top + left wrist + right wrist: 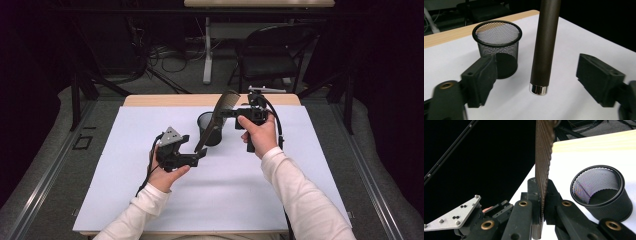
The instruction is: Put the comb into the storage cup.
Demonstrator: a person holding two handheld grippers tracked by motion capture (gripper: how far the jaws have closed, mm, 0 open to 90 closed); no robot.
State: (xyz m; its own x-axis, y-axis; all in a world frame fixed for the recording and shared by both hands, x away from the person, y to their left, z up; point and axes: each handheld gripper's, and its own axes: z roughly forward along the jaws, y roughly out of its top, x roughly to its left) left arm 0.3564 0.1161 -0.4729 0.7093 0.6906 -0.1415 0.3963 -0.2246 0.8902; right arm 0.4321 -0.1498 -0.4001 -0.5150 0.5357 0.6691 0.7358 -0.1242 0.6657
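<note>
At frame centre, the right claw (226, 113) clamps a long brown comb (216, 119) beside the black mesh cup (210, 129), the left claw (196, 155) gaping around its handle.

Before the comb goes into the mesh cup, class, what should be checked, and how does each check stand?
1. Right gripper shut on the comb at its toothed part: ok.
2. Left gripper fingers stand apart from the comb's handle, not pressing it: ok.
3. Mesh cup upright, mouth open: ok.
4. Cup holds nothing: ok.
5. Comb's handle end over the cup's mouth: not ok, it hangs beside the cup.
6. Grip firm enough: cannot tell.
</note>
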